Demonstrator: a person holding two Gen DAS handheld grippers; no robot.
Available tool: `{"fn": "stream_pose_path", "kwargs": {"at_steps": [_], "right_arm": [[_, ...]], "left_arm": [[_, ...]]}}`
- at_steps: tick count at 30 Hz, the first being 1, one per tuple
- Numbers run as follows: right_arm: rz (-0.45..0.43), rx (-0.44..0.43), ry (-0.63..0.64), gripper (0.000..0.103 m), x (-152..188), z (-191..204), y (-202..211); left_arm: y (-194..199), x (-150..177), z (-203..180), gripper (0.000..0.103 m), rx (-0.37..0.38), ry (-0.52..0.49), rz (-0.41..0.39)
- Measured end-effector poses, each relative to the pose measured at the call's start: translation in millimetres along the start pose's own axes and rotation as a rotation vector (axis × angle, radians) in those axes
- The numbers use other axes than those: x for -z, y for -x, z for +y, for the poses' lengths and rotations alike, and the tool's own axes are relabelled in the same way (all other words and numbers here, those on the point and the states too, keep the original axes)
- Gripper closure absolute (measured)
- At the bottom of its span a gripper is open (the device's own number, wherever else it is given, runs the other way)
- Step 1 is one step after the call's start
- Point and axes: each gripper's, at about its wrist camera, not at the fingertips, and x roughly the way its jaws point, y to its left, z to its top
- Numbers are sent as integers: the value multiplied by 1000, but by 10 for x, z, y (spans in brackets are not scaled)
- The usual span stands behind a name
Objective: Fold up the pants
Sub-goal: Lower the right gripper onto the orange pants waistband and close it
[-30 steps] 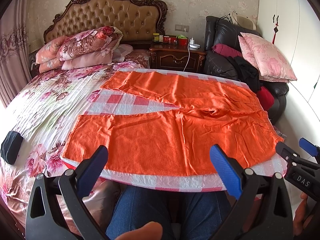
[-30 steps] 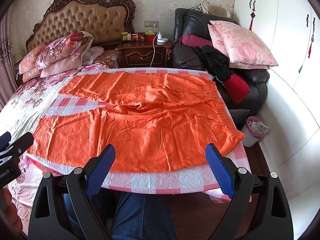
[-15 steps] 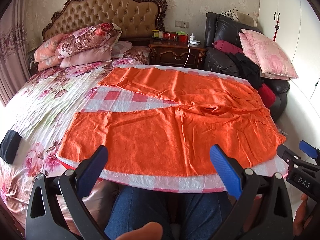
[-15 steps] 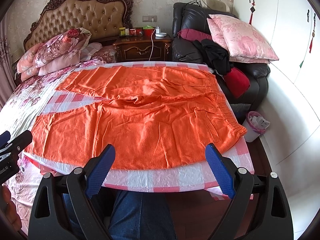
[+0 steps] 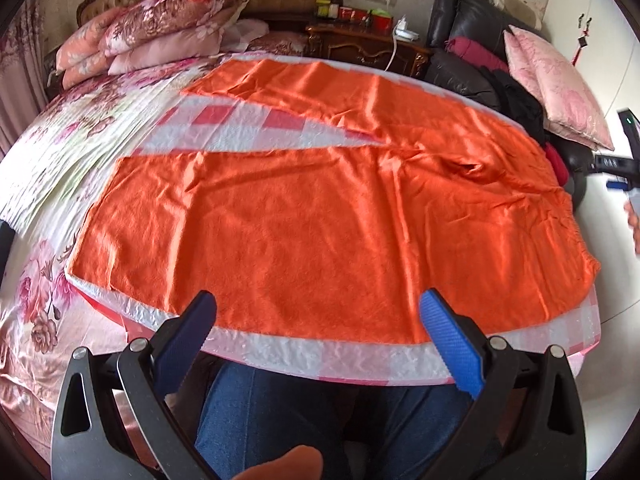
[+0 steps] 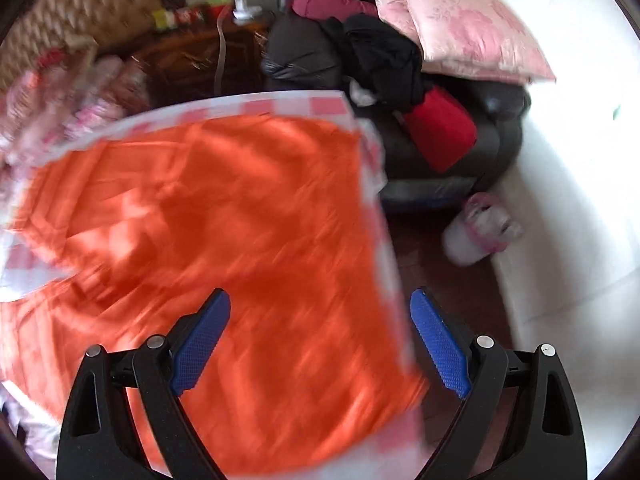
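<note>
Both tongs wide open, empty. Left tongs [image 5: 316, 340] at near edge of pants [image 5: 320, 216]; right tongs [image 6: 320, 340] over waistband end, view blurred. Risk: pinching checked cloth [image 5: 320, 354] under pants; uneven grab skews fold.

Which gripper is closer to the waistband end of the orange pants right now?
Right. The right gripper hangs open over the waistband edge. The left gripper sits open at the near edge of the orange pants, mid-leg.

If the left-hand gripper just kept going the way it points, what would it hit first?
Most likely the orange pants spread on the checked cloth, near their front edge. The left gripper is open and empty; depth is hard to judge.
</note>
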Motion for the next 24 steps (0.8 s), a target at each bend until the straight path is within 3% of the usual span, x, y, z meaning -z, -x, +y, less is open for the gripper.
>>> {"fn": "stream_pose_path", "kwargs": {"at_steps": [2, 8, 13, 16, 19, 21, 23, 24], "right_arm": [[31, 9, 54, 15, -381, -12, -319], [113, -42, 21, 14, -1312, -84, -1117], [153, -8, 112, 14, -1654, 62, -1556], [185, -33, 148, 16, -1739, 128, -1776], [224, -59, 163, 29, -1787, 158, -1989], [231, -66, 183, 30, -1774, 190, -2054], [210, -88, 195, 39, -1778, 212, -2048], [203, -88, 200, 54, -1780, 227, -2033]], "left_arm": [[-67, 23, 112, 2, -24, 15, 13], [-115, 126, 560, 2, -147, 78, 77], [-98, 213, 963, 2, -252, 153, 137], [-87, 247, 1122, 2, -294, 187, 168], [-86, 255, 1207, 2, -322, 205, 182], [-86, 238, 1244, 2, -333, 217, 187], [-99, 211, 1227, 2, -341, 219, 191], [-116, 197, 1208, 2, -341, 217, 192]]}}
